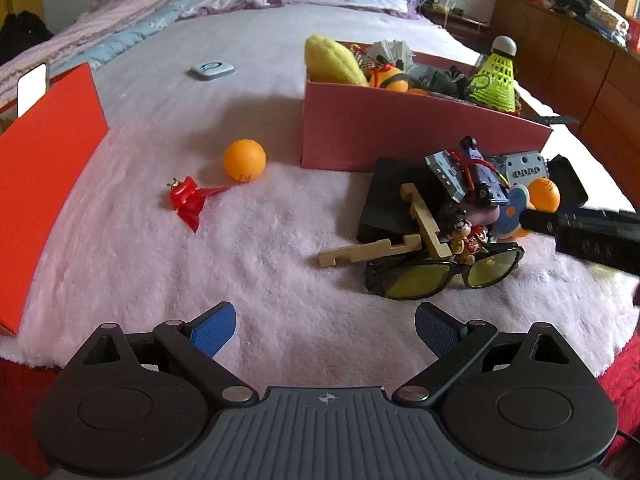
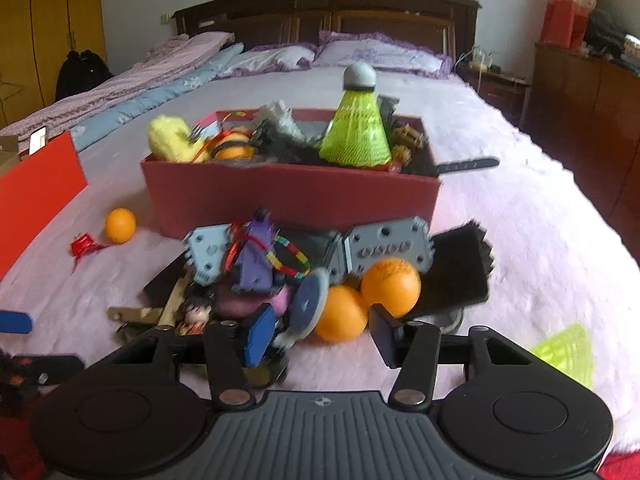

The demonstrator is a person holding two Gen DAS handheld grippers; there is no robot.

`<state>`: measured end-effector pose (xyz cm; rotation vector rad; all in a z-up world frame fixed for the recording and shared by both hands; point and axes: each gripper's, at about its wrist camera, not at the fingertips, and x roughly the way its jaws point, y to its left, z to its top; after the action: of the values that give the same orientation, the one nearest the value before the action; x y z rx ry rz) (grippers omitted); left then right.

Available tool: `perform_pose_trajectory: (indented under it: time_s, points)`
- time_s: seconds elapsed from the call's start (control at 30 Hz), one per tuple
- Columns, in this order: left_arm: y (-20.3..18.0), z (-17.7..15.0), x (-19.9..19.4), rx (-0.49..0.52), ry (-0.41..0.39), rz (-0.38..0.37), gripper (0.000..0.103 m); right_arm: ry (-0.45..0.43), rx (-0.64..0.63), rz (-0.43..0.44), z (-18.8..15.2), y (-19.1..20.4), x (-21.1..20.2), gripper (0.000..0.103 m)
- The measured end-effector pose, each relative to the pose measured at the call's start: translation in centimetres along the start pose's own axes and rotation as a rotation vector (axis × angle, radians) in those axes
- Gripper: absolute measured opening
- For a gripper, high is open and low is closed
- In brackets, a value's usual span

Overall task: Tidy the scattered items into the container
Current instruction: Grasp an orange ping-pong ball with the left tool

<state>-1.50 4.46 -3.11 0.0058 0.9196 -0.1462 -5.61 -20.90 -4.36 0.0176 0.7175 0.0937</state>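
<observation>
Right claw [image 2: 322, 338] open, straddling orange ping-pong ball [image 2: 341, 314] at 12 o'clock: centre pads on ball, close gently, lift to red cardboard box [image 2: 292, 196]. Left claw [image 1: 325, 326] open, idle.

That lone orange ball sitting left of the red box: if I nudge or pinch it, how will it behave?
The orange ball is round and smooth, so it would probably roll when nudged, though the fluffy blanket may slow it. It looks like a hollow table-tennis ball, likely very light. Flat pads on the open left gripper could squirt it out unless centred.
</observation>
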Motion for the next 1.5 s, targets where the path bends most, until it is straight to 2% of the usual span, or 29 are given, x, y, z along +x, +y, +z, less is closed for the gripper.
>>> perform_pose_trajectory:
  time_s: [0.2,0.27,0.33,0.4,0.7,0.8,0.9,1.03,1.1,1.27,1.37,1.43,1.47,1.5]
  points:
    - [-0.7,0.0,0.4,0.012,0.006,-0.016,0.097,-0.073,0.032,-0.041,2.0,-2.4,0.7,0.053]
    - [-1.1,0.0,0.4,0.022,0.007,-0.023,0.097,-0.058,0.036,-0.033,2.6,-3.3,1.8,0.051]
    - [-1.5,-0.1,0.2,0.039,0.003,-0.028,0.097,-0.006,0.028,-0.028,2.7,-3.8,3.2,0.035]
    - [-1.8,-0.1,0.1,0.053,-0.008,-0.03,0.097,0.025,0.033,-0.025,2.4,-4.1,3.8,0.035]
    - [-0.3,0.8,0.6,0.018,-0.047,-0.005,0.097,0.045,0.057,-0.006,-1.1,-4.3,1.4,0.035]
    - [0.7,1.2,0.8,0.021,-0.097,0.011,0.097,0.069,0.055,-0.009,-2.4,-4.0,0.9,0.04]
    - [1.9,2.5,1.6,0.045,-0.153,0.068,0.097,0.115,0.054,-0.027,-4.0,-3.8,1.3,0.041]
    - [3.8,4.9,3.5,0.061,-0.218,0.118,0.097,0.102,0.073,-0.042,-5.2,-3.6,1.7,0.043]
    - [4.4,6.1,4.7,0.071,-0.229,0.11,0.097,0.096,0.07,-0.049,-5.3,-3.3,1.8,0.047]
    - [4.8,8.0,8.5,0.112,-0.204,0.049,0.096,0.092,0.065,-0.06,-5.3,-3.0,2.0,0.048]
    - [5.0,9.2,10.7,0.137,-0.188,0.013,0.089,0.092,0.069,-0.063,-5.5,-3.1,1.7,0.051]
    - [5.1,9.6,12.2,0.153,-0.158,-0.007,0.065,0.092,0.071,-0.065,-5.6,-3.2,1.6,0.052]
    - [5.0,9.6,12.9,0.161,-0.126,-0.013,0.044,0.092,0.071,-0.065,-5.6,-3.2,1.6,0.052]
    - [5.0,9.3,13.0,0.156,-0.121,-0.019,0.04,0.091,0.071,-0.066,-5.7,-3.2,1.5,0.053]
